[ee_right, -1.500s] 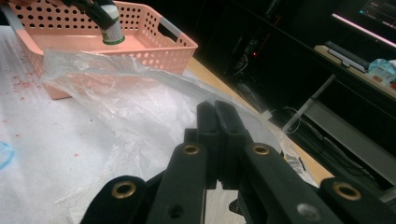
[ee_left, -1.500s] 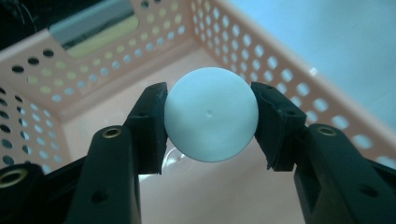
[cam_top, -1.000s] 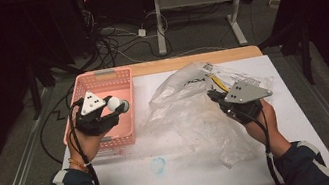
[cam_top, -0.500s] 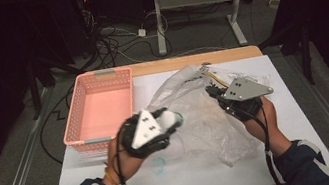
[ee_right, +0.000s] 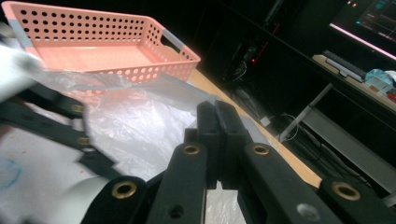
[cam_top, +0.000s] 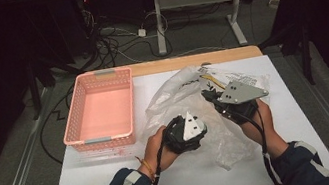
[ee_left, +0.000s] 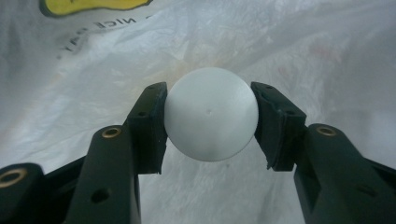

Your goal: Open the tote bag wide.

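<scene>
Your left gripper (ee_left: 210, 123) clamps a white ball (ee_left: 211, 114) over the plastic bag (cam_top: 178, 95); your right gripper (ee_right: 218, 140) pinches the bag's edge, jaws closed

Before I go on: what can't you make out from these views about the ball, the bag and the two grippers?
- High view: the white ball is hidden under the left gripper.
- Right gripper: jaws shut on the plastic bag; how much film is pinched is hidden between the pads.
- Left gripper view: the bag's mouth is cut off by the edges.
- Bag print is too small to read.
</scene>
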Action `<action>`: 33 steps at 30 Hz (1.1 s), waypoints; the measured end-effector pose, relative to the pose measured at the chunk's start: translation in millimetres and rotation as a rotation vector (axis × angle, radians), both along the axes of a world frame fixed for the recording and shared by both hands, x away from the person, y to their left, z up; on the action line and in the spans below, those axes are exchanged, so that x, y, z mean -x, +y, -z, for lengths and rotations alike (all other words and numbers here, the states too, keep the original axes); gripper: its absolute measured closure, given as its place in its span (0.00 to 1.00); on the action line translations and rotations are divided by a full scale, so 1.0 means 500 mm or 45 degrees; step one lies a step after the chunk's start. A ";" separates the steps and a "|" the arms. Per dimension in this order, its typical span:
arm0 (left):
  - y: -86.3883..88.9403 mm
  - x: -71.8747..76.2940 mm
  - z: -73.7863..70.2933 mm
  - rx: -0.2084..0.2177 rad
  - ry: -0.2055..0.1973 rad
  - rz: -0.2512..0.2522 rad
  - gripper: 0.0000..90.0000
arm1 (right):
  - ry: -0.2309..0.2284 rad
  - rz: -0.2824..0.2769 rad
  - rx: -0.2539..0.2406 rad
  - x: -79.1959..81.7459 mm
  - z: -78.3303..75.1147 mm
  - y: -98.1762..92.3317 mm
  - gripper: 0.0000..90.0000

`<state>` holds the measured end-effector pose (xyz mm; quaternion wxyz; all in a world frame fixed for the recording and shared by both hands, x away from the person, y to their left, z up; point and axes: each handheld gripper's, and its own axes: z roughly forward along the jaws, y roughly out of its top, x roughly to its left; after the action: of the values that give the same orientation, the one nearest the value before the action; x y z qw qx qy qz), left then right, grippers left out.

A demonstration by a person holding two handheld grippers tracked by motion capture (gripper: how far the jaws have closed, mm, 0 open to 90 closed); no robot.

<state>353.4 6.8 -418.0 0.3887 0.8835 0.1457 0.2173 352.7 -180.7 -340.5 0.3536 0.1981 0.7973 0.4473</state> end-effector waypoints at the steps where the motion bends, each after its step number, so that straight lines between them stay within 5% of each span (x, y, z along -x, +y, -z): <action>1: -0.006 -0.008 0.008 -0.021 -0.011 -0.016 0.53 | 0.006 0.003 -0.001 0.000 0.001 0.000 1.00; 10: -0.050 -0.069 0.076 -0.047 0.043 -0.118 0.53 | 0.026 0.001 -0.001 -0.005 0.007 -0.003 1.00; 18: -0.052 -0.062 0.061 -0.018 0.007 -0.124 0.43 | 0.046 0.004 -0.009 -0.012 0.014 -0.007 1.00; 20: -0.048 -0.054 0.053 0.017 -0.001 -0.116 0.41 | 0.053 0.007 -0.007 -0.012 0.016 -0.010 1.00; 26: -0.034 -0.013 0.025 -0.031 -0.051 -0.038 0.39 | 0.056 0.012 -0.007 -0.012 0.018 -0.015 1.00; 33: 0.002 0.083 -0.029 -0.044 -0.182 0.058 0.37 | 0.066 0.009 0.006 -0.014 0.022 -0.017 1.00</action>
<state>312.1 7.8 -403.6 0.3877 0.8753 0.0935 0.2735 359.6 -189.3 -351.7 0.3347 0.2117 0.8066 0.4388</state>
